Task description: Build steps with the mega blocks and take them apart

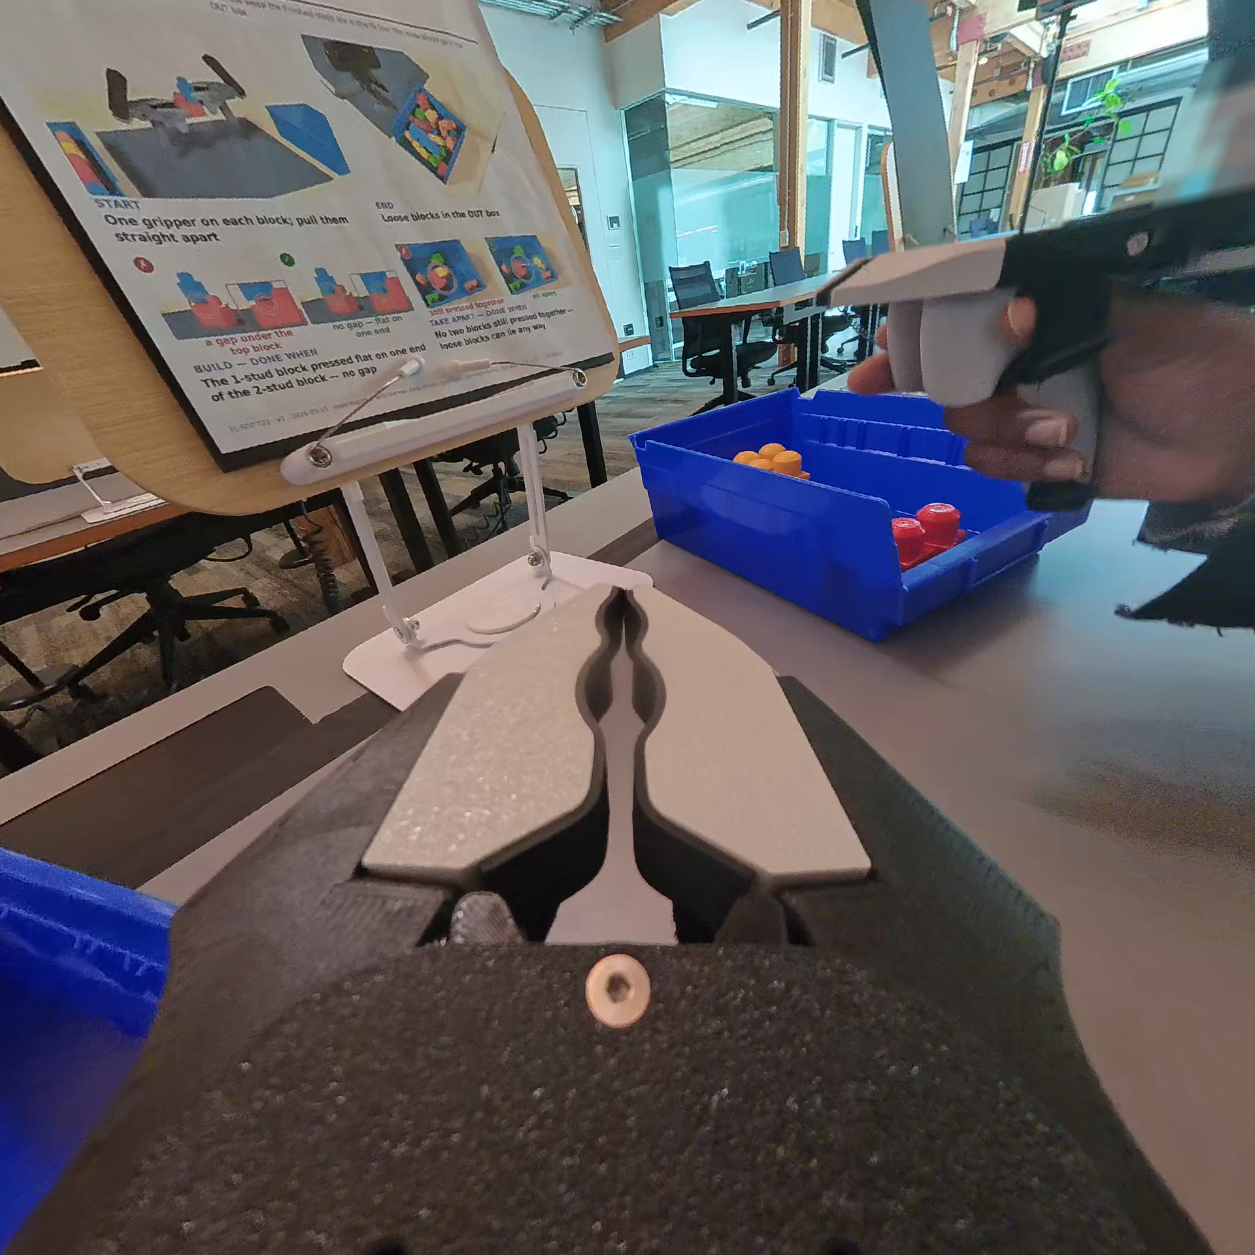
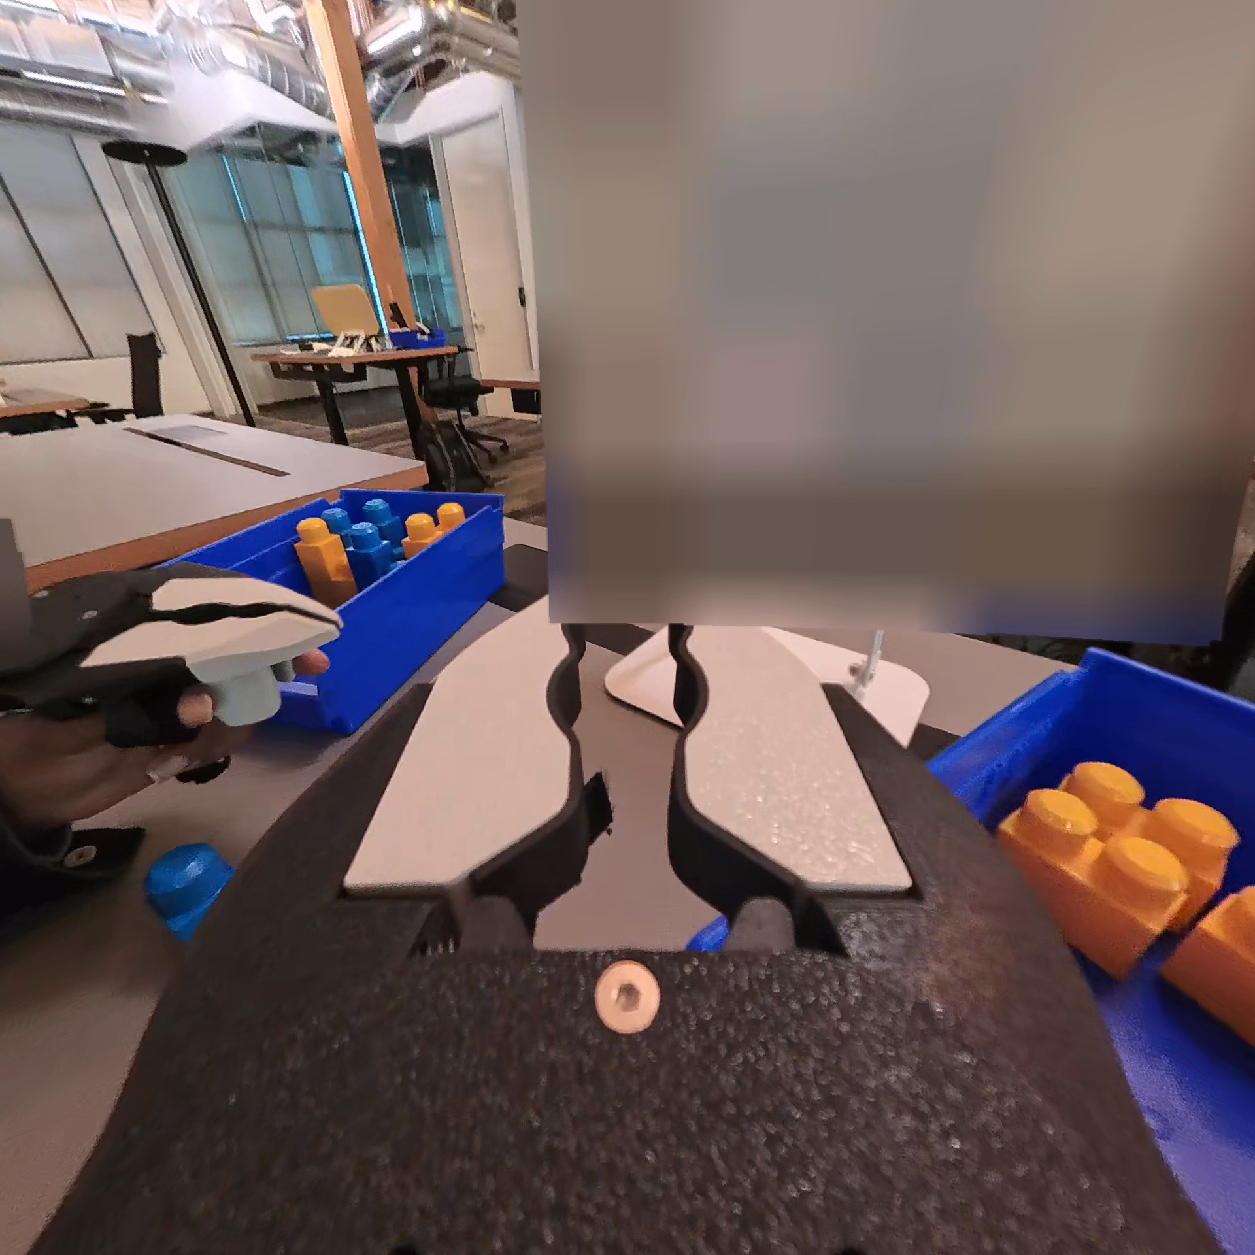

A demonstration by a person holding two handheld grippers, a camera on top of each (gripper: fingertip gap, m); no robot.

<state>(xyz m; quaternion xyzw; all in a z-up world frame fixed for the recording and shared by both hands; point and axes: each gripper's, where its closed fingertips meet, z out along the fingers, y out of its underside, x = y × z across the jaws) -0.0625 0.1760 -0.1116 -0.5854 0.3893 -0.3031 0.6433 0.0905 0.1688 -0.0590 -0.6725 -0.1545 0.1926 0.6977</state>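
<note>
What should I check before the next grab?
1. Left gripper empty: ok.
2. Left gripper open for a grasp: not ok, jaws shut.
3. Right gripper open, empty: ok.
4. Orange four-stud plastic block lies in the near blue plastic bin: ok.
5. No blocks outside bins: not ok, small blue plastic block lies on grey table.
6. Stacked blue and orange blocks in far blue bin fully pressed: cannot tell.

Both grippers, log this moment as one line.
left gripper: jaws shut, empty | right gripper: jaws open, empty | loose blue block on table | blocks in both bins
</note>
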